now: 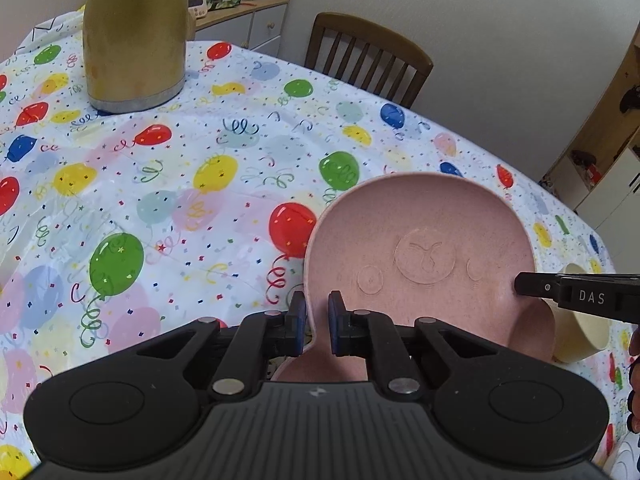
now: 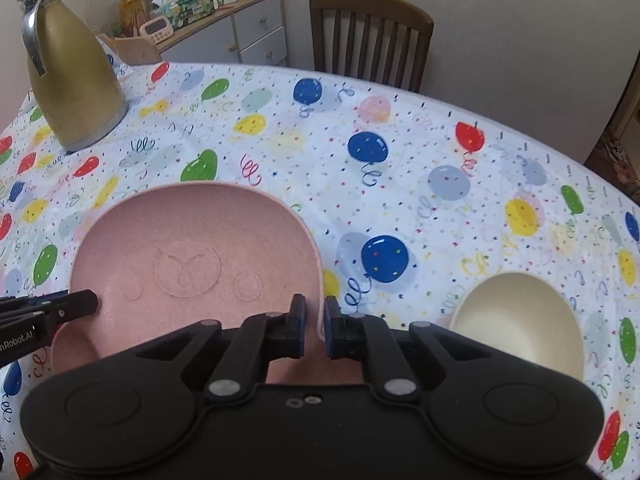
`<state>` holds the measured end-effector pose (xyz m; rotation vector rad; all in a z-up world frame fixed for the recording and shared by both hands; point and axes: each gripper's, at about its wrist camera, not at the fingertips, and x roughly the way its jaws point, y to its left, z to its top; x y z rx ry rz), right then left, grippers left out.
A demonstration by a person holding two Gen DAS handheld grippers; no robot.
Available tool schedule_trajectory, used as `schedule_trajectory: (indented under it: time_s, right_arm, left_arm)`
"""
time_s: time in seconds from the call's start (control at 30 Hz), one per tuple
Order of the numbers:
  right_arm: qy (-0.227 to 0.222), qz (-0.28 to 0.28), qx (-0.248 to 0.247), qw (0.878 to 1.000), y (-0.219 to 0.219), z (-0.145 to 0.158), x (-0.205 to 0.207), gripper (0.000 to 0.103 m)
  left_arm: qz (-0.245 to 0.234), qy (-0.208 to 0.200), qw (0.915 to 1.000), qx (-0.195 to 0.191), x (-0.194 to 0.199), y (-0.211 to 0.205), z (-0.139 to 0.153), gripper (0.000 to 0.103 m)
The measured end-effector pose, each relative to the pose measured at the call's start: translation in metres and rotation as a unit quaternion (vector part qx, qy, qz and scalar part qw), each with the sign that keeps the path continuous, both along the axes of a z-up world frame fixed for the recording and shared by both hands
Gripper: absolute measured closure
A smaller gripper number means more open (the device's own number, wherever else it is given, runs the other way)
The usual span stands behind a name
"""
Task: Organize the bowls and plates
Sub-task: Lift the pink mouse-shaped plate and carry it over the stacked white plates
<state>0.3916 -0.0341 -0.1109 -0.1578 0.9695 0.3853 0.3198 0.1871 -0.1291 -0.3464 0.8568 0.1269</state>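
Both grippers are clamped on the same pink plate (image 1: 424,248), the bear-face one sitting on the balloon-print counter (image 1: 168,168). The left gripper (image 1: 317,322) has its fingers (image 1: 298,312) nearly closed, pinching the plate's left rim with one pad inside and one outside. Same deal for the right gripper (image 2: 313,326): its fingers (image 2: 297,314) squeeze the right rim, barely any gap. A cream bowl (image 2: 516,320) sits just beside the plate on its right, untouched. A gold thermos jug (image 2: 68,76) stands well apart at the far left of the counter.
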Motion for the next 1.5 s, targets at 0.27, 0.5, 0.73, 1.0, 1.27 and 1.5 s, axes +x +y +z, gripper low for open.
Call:
schedule_trajectory:
  time_s: [0.27,0.5,0.73,1.0,1.27,1.5]
  right_arm:
    - [-0.039,-0.025,0.017,0.999,-0.024,0.038,-0.020,0.096]
    - [-0.056,-0.041,0.034,0.997,-0.064,0.069,-0.045,0.096]
    - [-0.047,-0.058,0.043,0.996,-0.119,0.088,-0.081,0.096]
    - [-0.028,-0.082,0.046,0.995,-0.196,0.096,-0.121,0.096]
    - [-0.014,-0.114,0.043,0.992,-0.268,0.092,-0.155,0.096]
    - [-0.002,-0.138,0.045,0.989,-0.318,0.081,-0.179,0.096]
  left_arm:
    - [-0.015,-0.036,0.9992,0.002,-0.009,-0.022,0.037,0.092]
    - [-0.033,-0.056,0.9978,0.013,-0.030,-0.063,0.073,0.092]
    - [-0.050,-0.054,0.9970,0.021,-0.060,-0.121,0.091,0.092]
    - [-0.083,-0.049,0.9951,0.017,-0.093,-0.197,0.096,0.092]
    - [-0.118,-0.038,0.9922,0.011,-0.115,-0.266,0.089,0.092]
    - [-0.141,-0.022,0.9897,0.011,-0.127,-0.307,0.081,0.092]
